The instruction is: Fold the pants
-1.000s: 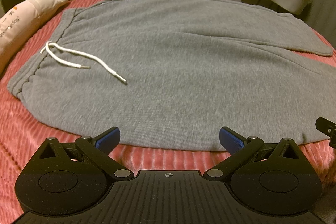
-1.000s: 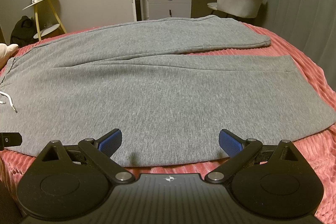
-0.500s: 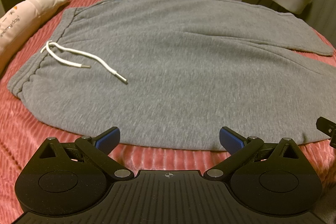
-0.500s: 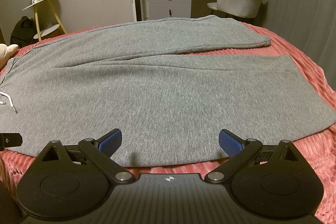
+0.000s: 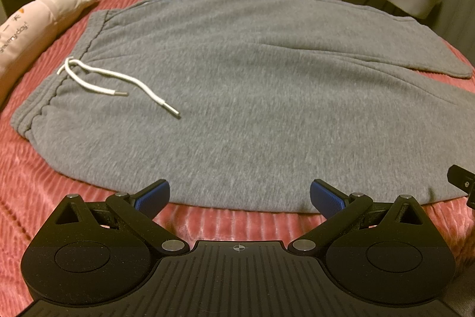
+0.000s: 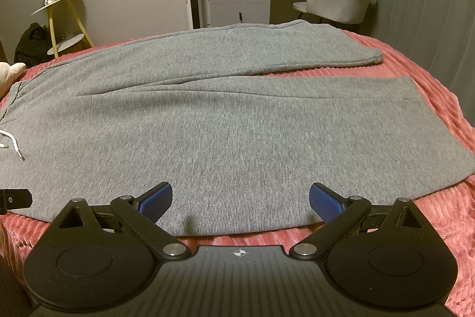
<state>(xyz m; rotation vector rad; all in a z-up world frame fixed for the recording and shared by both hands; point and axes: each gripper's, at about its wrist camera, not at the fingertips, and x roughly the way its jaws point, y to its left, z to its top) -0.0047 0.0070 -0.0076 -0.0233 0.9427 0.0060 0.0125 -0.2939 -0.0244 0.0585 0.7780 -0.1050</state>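
The gray pants [image 5: 252,85] lie flat and spread on the bed [image 5: 44,198], which has a pink ribbed cover. In the left wrist view the end of the near leg is cut off at 3 o'clock. In the right wrist view the waistband is cut off at 9 o'clock, where only a short piece of the white drawstring [image 6: 13,143] shows.

The waistband [image 5: 59,79] is at 9 to 10 o'clock in the left view, gathered in small wrinkles, and the two ends of the drawstring rest loose on the cloth. The two legs go toward 2 and 3 o'clock. The far leg [image 6: 267,49] ends in a cuff at 2 o'clock in the right view, and the near leg [image 6: 297,138] is wider and lies just beside it with a narrow strip of the cover between their ends. The cloth is smooth, with one soft crease where the legs meet.

The left gripper [image 5: 240,195] is at 6 o'clock of its view, its blue fingers [image 5: 153,196] spread wide, holding nothing, above the near hem. The right gripper [image 6: 241,198] has its fingers [image 6: 325,202] spread wide too, over the near edge of the near leg. Whether the fingers touch the cloth is hard to make out.

A pink plush pillow [image 5: 32,25] lies at 10 o'clock on the bed.
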